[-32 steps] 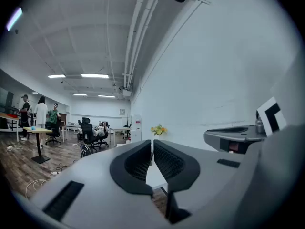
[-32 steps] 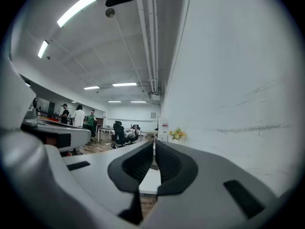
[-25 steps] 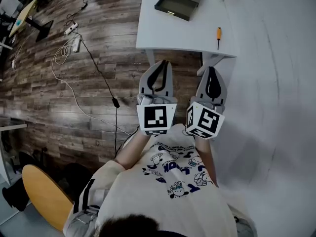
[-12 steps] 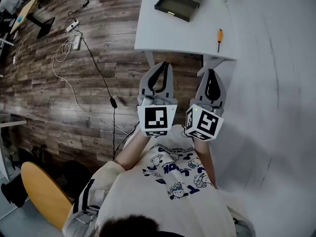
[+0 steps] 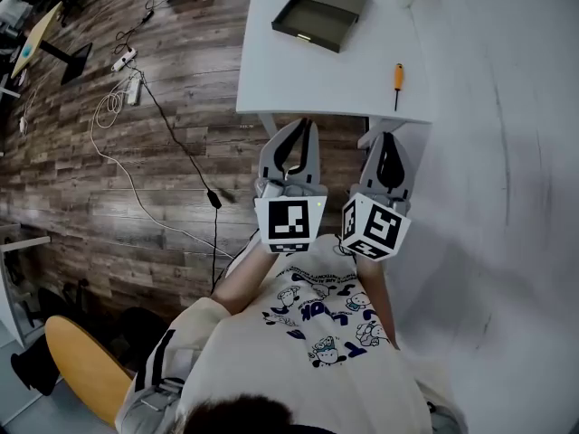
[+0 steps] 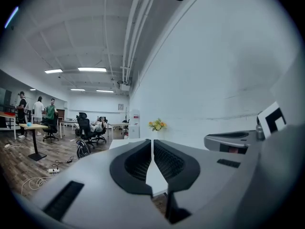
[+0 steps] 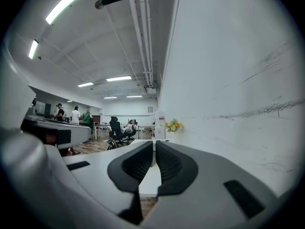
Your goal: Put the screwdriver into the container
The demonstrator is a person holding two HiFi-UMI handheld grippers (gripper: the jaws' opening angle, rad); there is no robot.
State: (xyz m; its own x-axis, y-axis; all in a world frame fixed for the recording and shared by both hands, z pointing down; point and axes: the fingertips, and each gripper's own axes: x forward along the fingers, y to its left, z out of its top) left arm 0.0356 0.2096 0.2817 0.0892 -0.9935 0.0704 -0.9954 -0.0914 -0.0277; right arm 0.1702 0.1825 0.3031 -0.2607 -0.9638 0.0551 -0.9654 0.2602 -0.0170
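An orange-handled screwdriver (image 5: pixel 396 81) lies on the white table (image 5: pixel 344 80), near its right front corner. The container, a dark grey tray (image 5: pixel 321 11), sits further back on the table, to the left of the screwdriver. Both grippers hang short of the table's front edge, over the floor. My left gripper (image 5: pixel 302 125) is shut and empty, as the left gripper view (image 6: pixel 152 144) shows. My right gripper (image 5: pixel 391 137) is also shut with nothing in it, its jaws meeting in the right gripper view (image 7: pixel 155 147).
A white wall (image 5: pixel 507 152) runs along the right side. Cables and a power strip (image 5: pixel 122 61) lie on the wooden floor at the left. Yellow flowers (image 6: pixel 157 124) stand at the table's far end. An orange chair (image 5: pixel 81 360) is behind the person. Several people stand far off (image 6: pixel 38 111).
The view has advanced toward the table: the table, tray and screwdriver sit lower and closer to the gripper tips. Both grippers stay shut side by side.
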